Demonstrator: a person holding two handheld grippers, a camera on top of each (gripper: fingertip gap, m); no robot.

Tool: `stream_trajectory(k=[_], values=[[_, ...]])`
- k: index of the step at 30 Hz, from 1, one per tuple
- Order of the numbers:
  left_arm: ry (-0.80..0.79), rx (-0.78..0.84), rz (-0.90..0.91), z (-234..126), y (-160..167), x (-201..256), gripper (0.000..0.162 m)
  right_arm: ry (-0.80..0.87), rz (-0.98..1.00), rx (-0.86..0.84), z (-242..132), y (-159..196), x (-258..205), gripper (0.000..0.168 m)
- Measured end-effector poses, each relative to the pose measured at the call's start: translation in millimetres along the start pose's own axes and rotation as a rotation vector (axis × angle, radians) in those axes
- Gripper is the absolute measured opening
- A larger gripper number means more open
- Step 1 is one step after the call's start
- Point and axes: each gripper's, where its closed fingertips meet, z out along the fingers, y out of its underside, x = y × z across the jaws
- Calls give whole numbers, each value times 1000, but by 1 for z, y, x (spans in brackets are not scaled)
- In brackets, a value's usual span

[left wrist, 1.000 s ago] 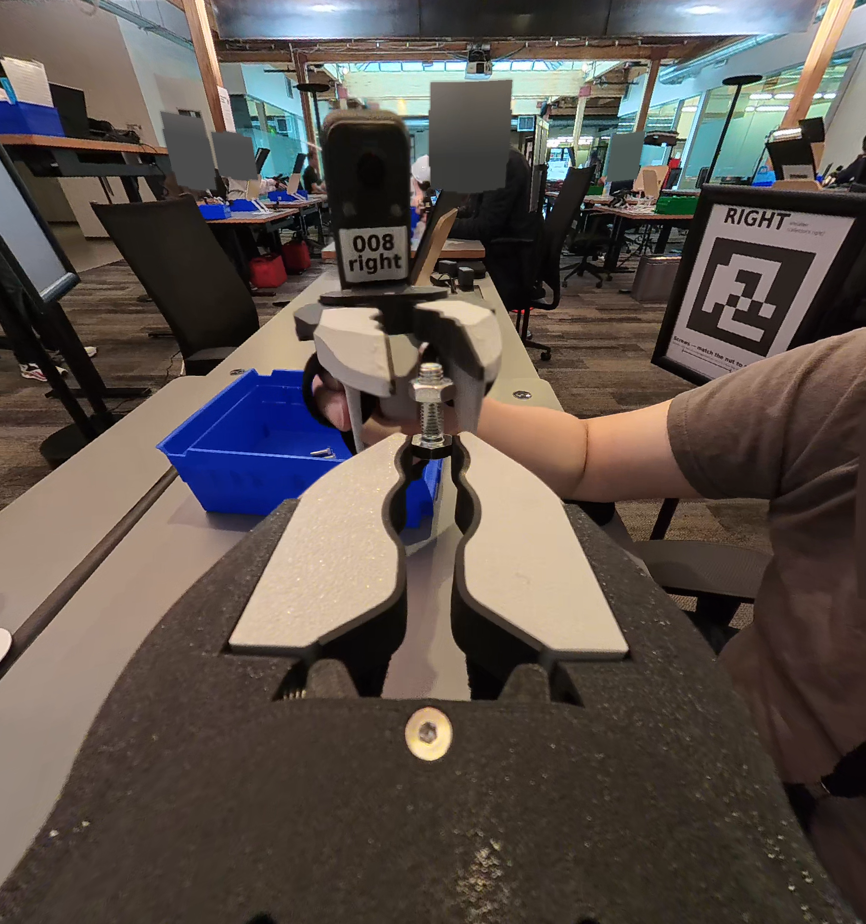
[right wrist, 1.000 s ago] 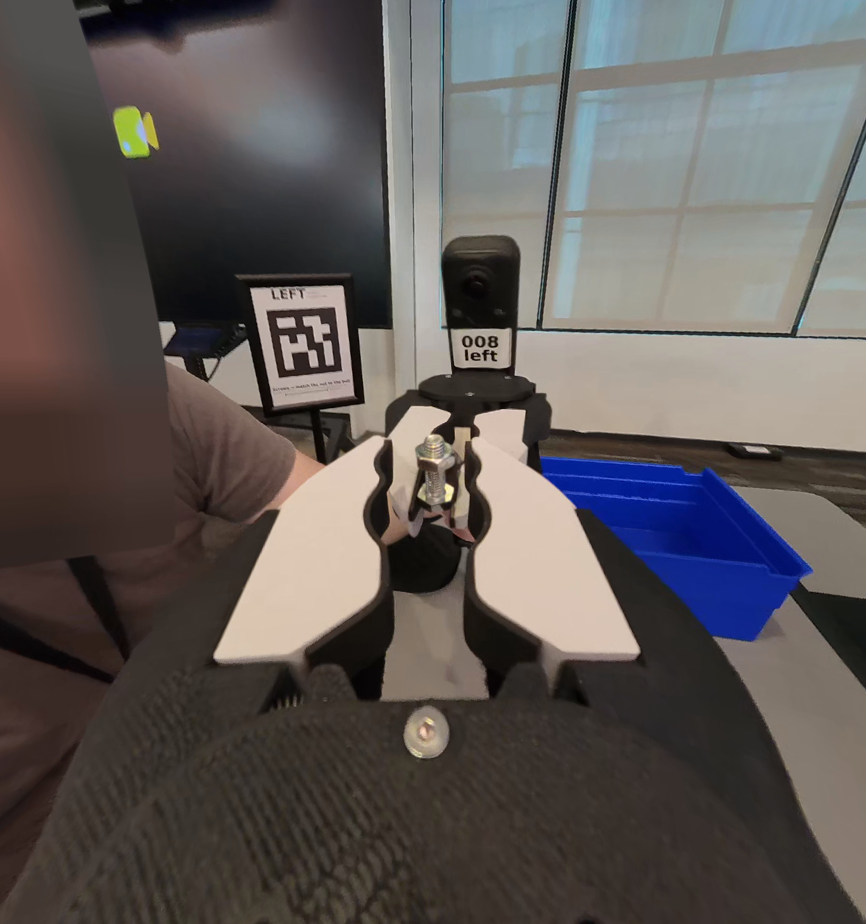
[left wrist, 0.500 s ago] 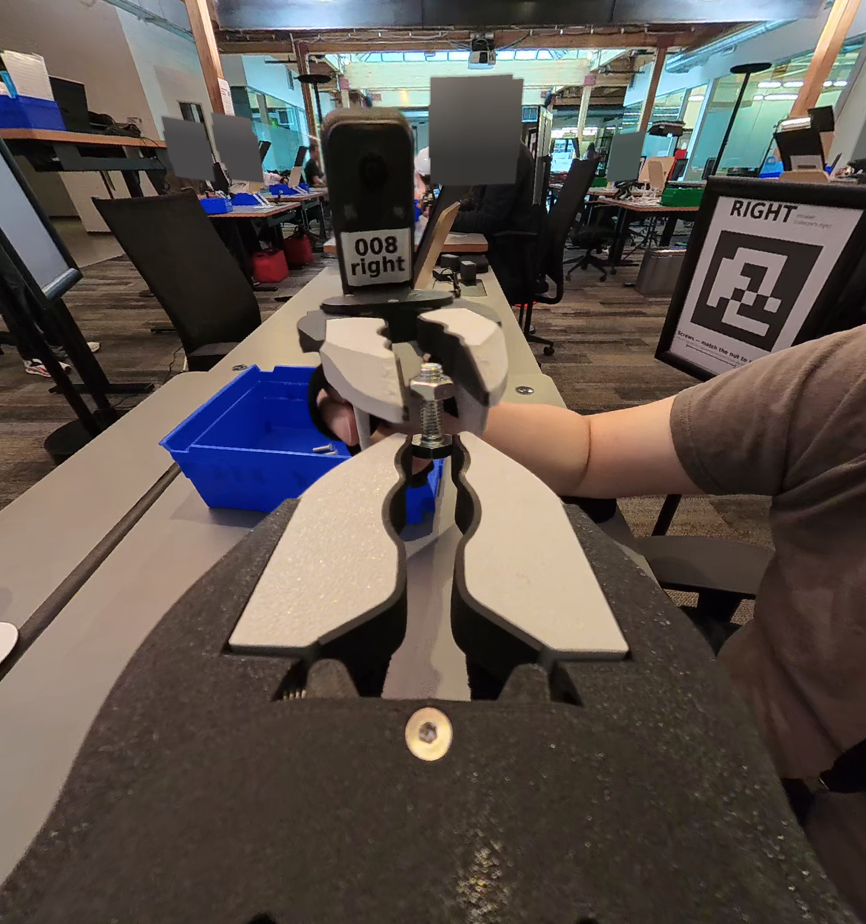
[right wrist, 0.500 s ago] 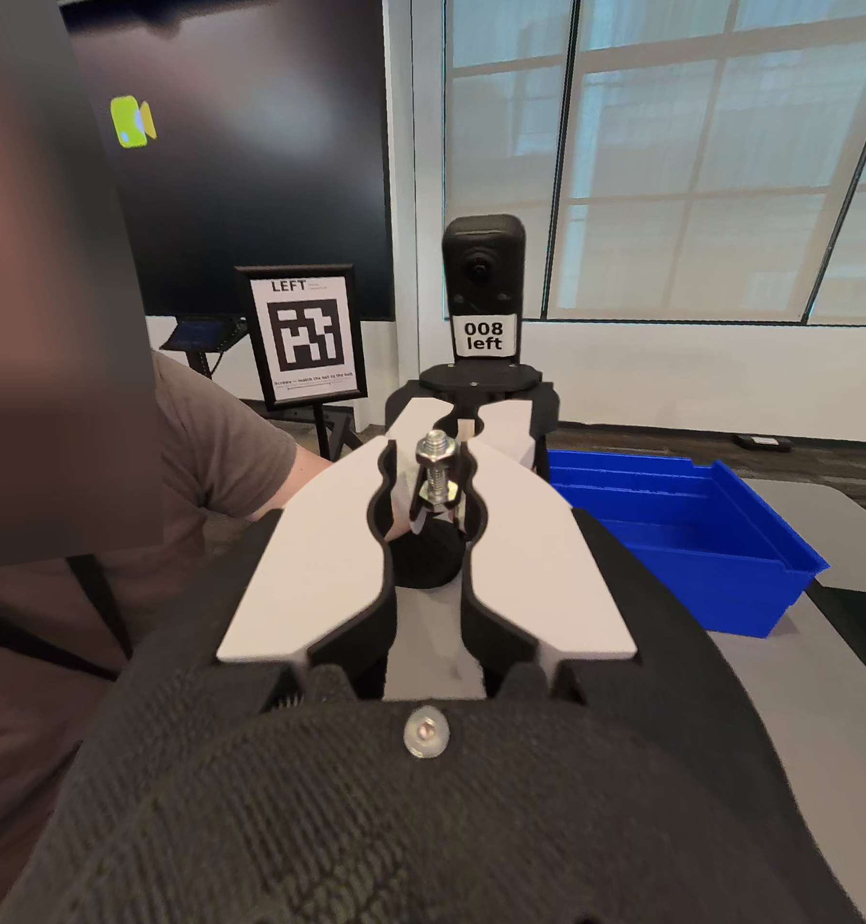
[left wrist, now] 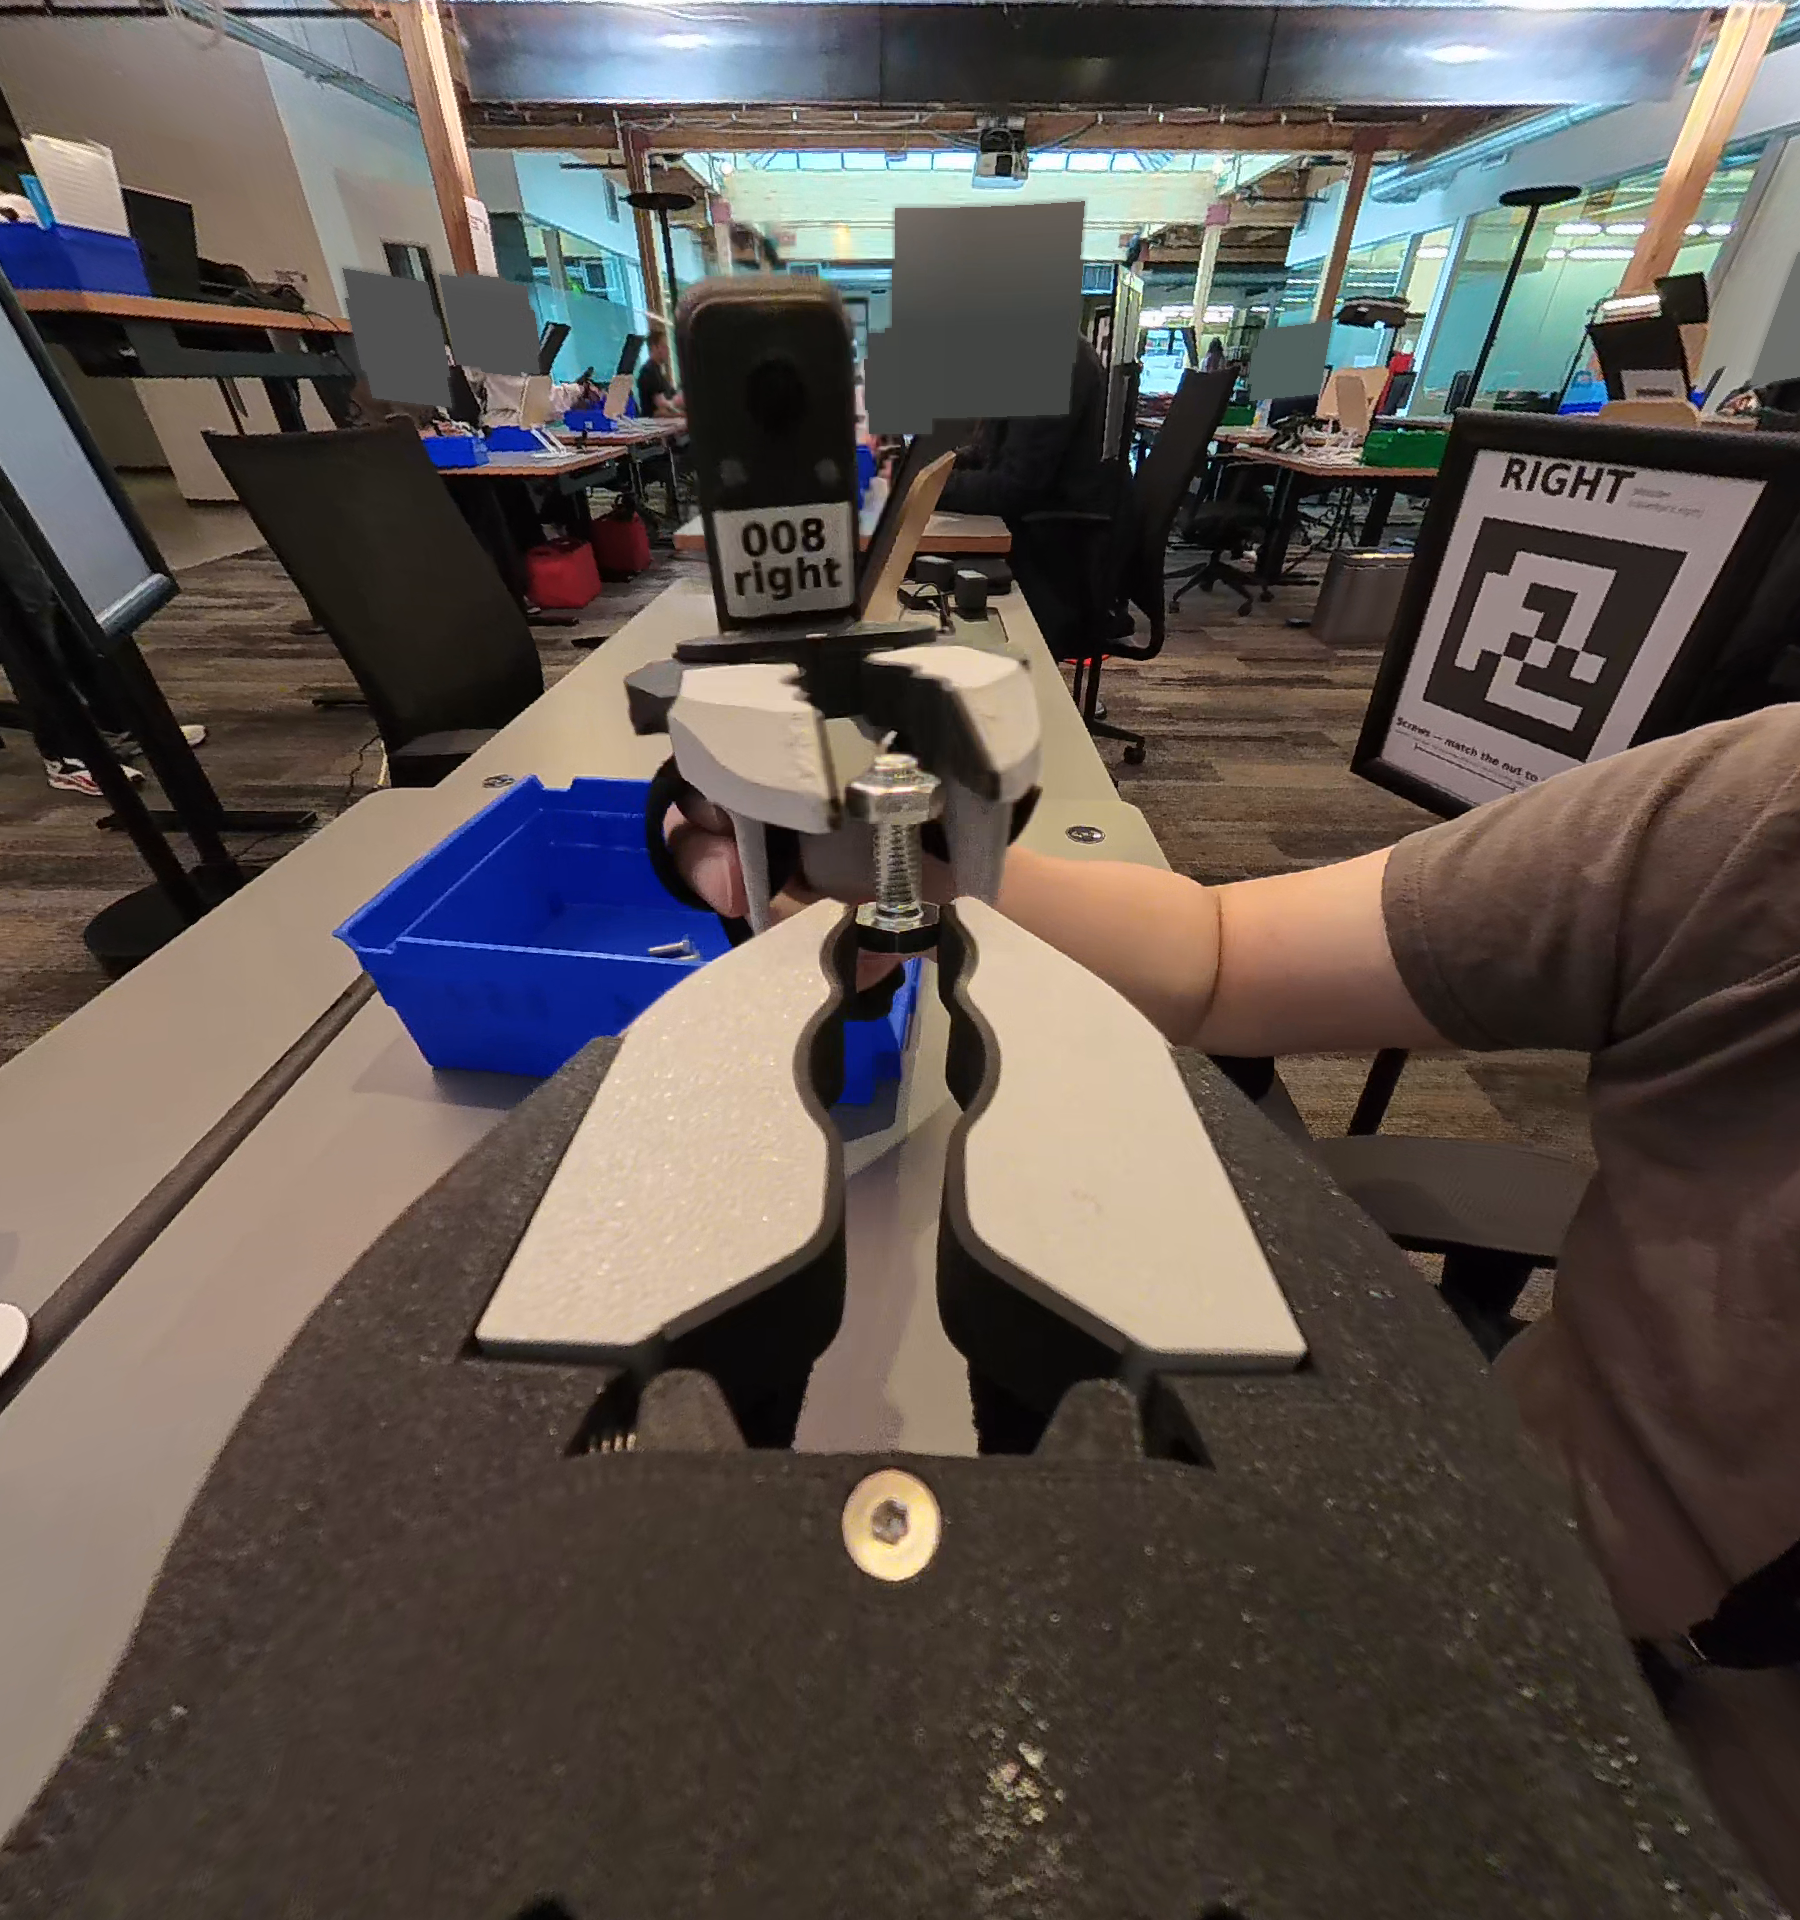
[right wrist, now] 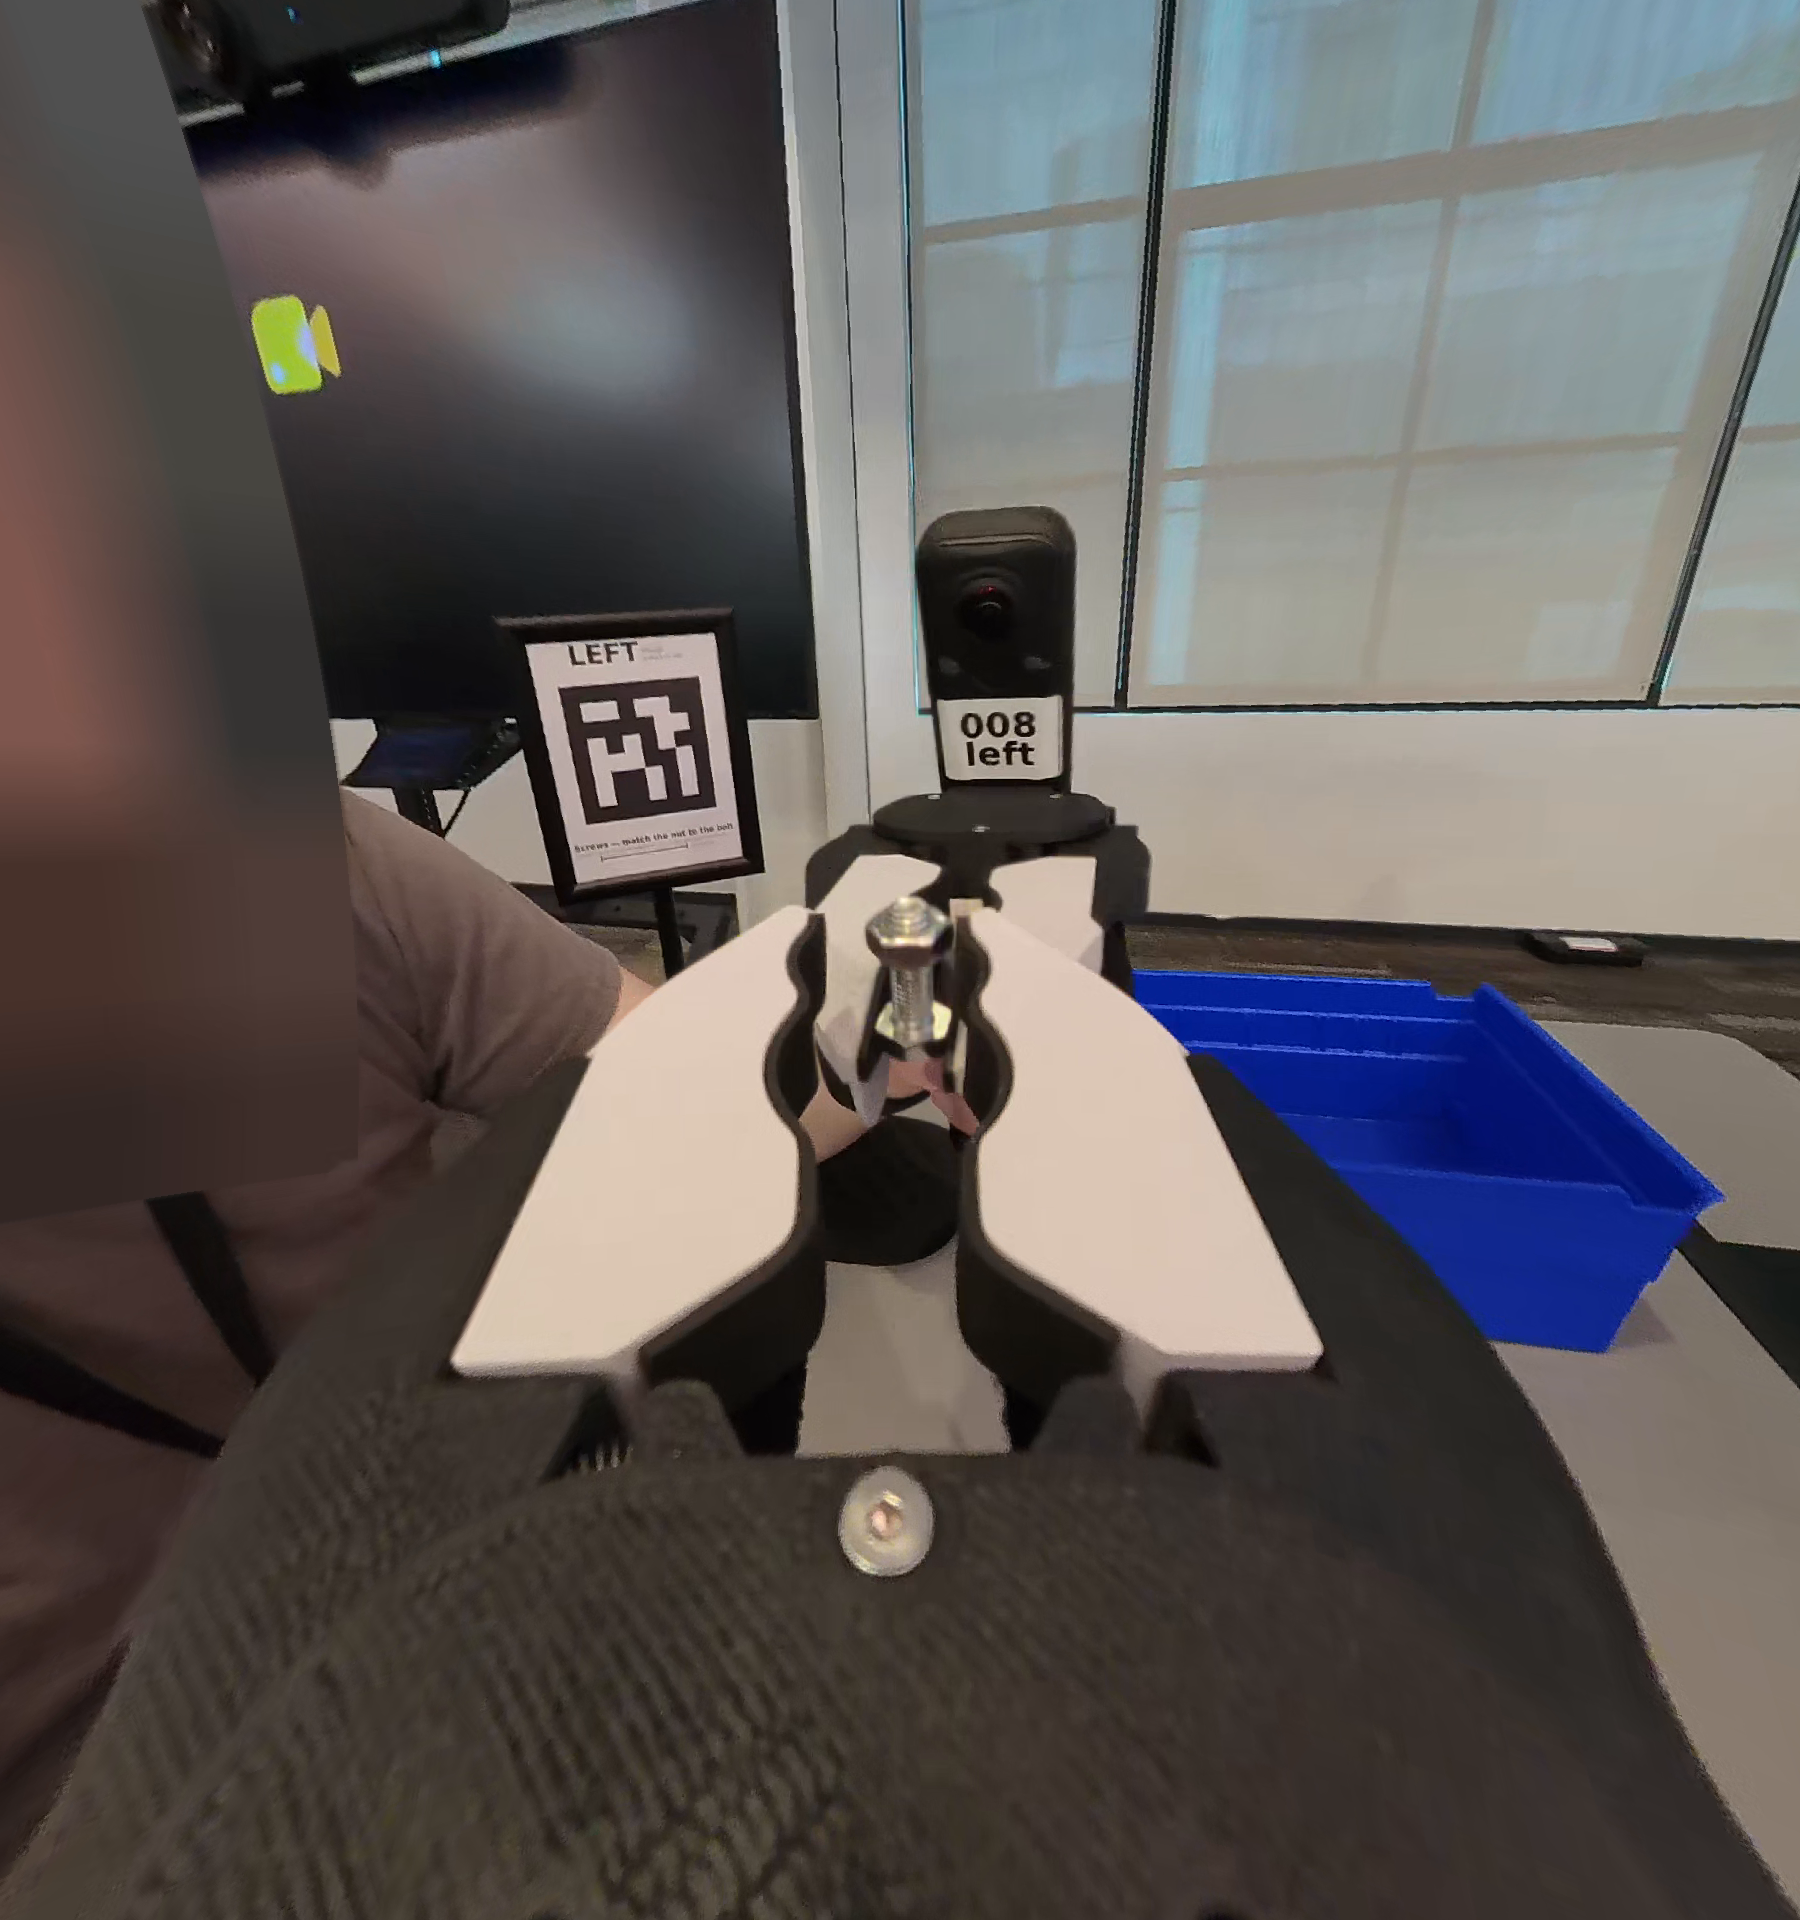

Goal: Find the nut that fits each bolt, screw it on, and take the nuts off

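Note:
A silver bolt (left wrist: 894,868) stands upright between my two grippers, which face each other above the grey table (left wrist: 148,1143). My left gripper (left wrist: 893,935) is shut on the bolt's head at the bottom. My right gripper (right wrist: 901,935) is shut on the hex nut (right wrist: 908,935) near the top of the thread. The nut (left wrist: 894,800) and the right gripper (left wrist: 875,769) also show in the left wrist view. The bolt (right wrist: 906,992) and the left gripper (right wrist: 911,1049) also show in the right wrist view. A stretch of bare thread shows between nut and head.
A blue bin (left wrist: 522,935) sits on the table behind the grippers with a small screw (left wrist: 672,948) in it; it also shows in the right wrist view (right wrist: 1447,1143). Framed marker signs (left wrist: 1561,623) (right wrist: 636,748) stand at the sides. The person's arm (left wrist: 1291,935) reaches in from the right. The grippers are tip to tip, or close to it.
Both grippers keep their hold and have shifted slightly together. In the right wrist view a little more thread shows between the nut and the head.

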Motion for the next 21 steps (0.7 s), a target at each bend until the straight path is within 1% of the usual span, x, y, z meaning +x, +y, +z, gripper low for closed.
stream_trajectory(k=[2, 4, 5, 6, 7, 8, 11, 14, 17, 19, 20, 21], values=[[9, -6, 5, 2, 1, 2, 14, 17, -12, -8, 3, 1, 0, 24], [10, -5, 9, 3, 1, 4, 14, 15, -2, 0, -2, 0, 4, 27], [7, -1, 9, 2, -1, 4, 14, 16, 16, 7, -8, 0, 8, 22], [27, 11, 8, 1, -3, 7, 14, 55, 39, 8, -15, 0, 19, 19], [35, 19, 2, 0, -5, 9, 14, 98, 58, 7, -22, 2, 30, 18], [28, 24, 4, 0, -6, 8, 14, 101, 73, 19, -26, 1, 34, 18], [11, 8, 17, 1, -4, 6, 14, -13, 82, 76, -23, -13, 13, 22], [15, 5, 4, 3, -1, 5, 14, -51, 31, 18, -6, -7, -6, 29], [24, -1, -1, 6, 1, 7, 14, -13, 4, -1, 1, -3, -4, 28], [16, 5, 8, 6, 0, 8, 14, 1, 16, -2, -6, -1, 4, 34], [7, 5, 9, 5, 0, 7, 14, 21, 43, 3, -13, -2, 12, 28], [36, 19, 4, 5, -3, 11, 14, 55, 65, 20, -20, -4, 21, 27]])
